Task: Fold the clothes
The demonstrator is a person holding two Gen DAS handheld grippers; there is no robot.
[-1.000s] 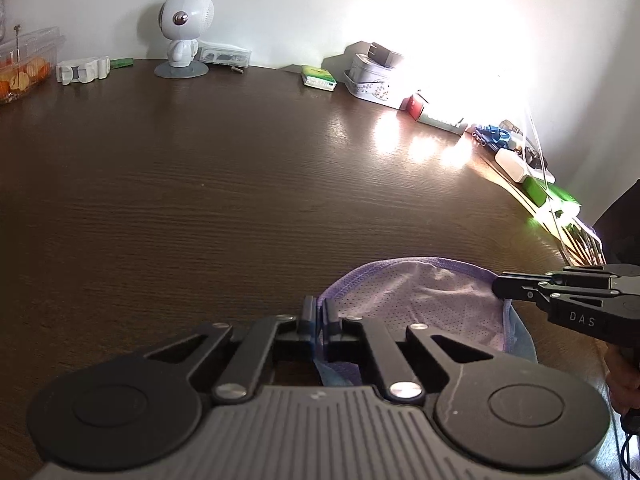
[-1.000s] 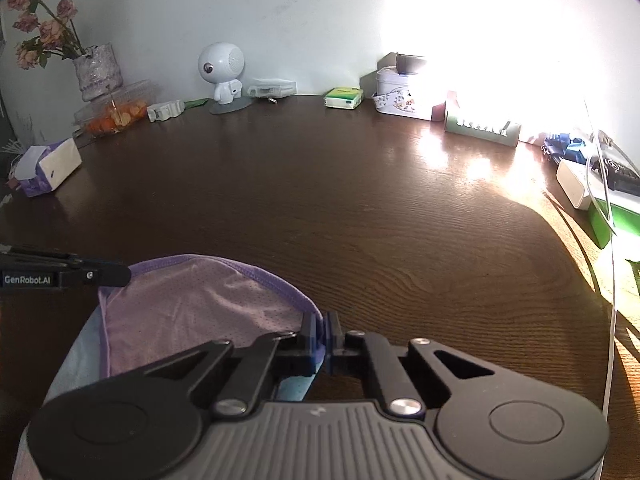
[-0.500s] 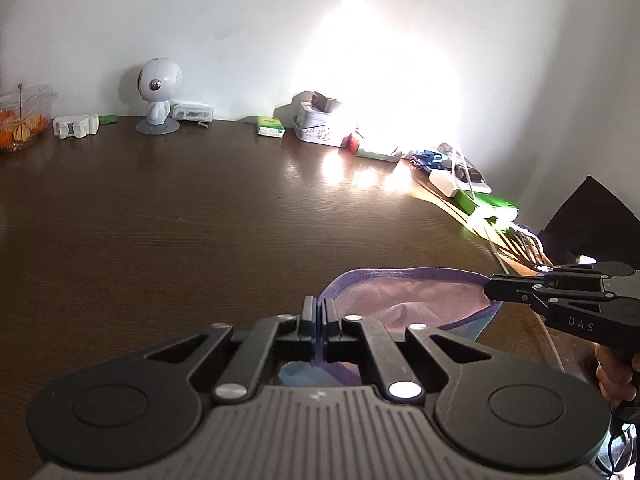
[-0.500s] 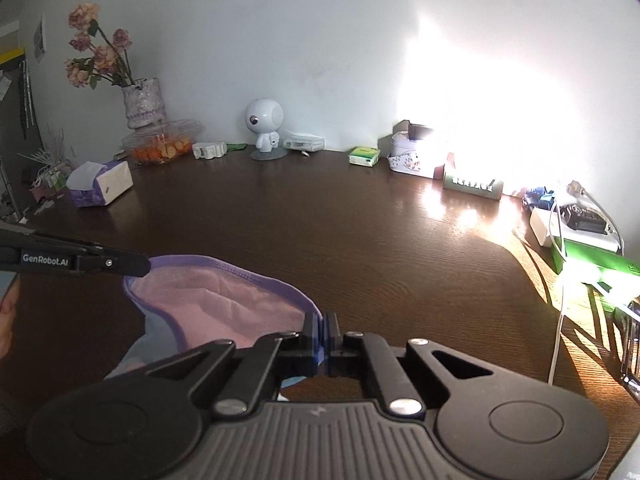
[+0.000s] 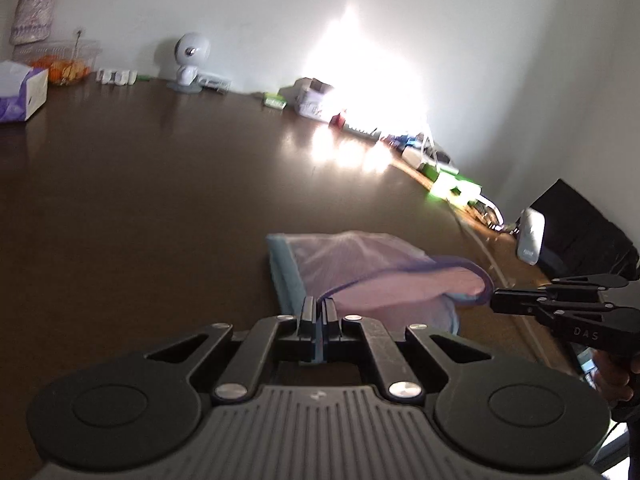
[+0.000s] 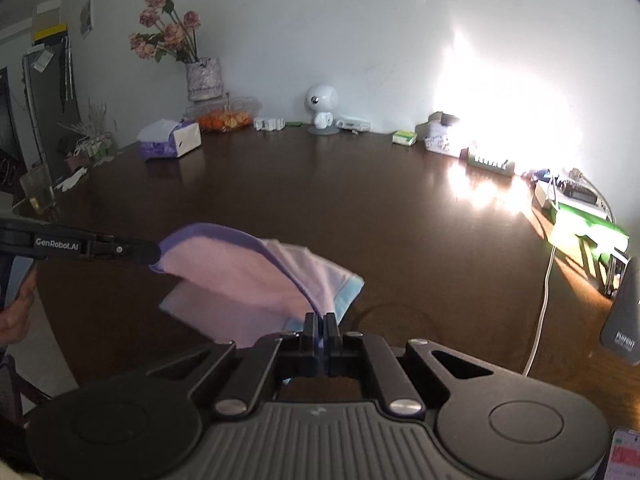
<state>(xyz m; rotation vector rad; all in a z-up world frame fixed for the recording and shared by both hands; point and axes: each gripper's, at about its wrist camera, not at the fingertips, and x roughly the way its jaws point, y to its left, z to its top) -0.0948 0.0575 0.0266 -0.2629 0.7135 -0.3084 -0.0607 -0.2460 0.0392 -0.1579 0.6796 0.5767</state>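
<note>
The pale lilac mesh garment with purple binding and a light-blue hem (image 5: 360, 272) hung over the dark wooden table (image 5: 160, 200), hem end pointing away across it. The left gripper (image 5: 319, 312) and right gripper (image 6: 319, 326) each pinched its purple edge, stretched crosswise between them.

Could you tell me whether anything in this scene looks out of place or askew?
Nothing looks spilled or damaged. The pink garment is only partly on the table: both claws, left and right, are shut on its purple-edged hem, lifting it, so the cloth sags unevenly between them.
</note>
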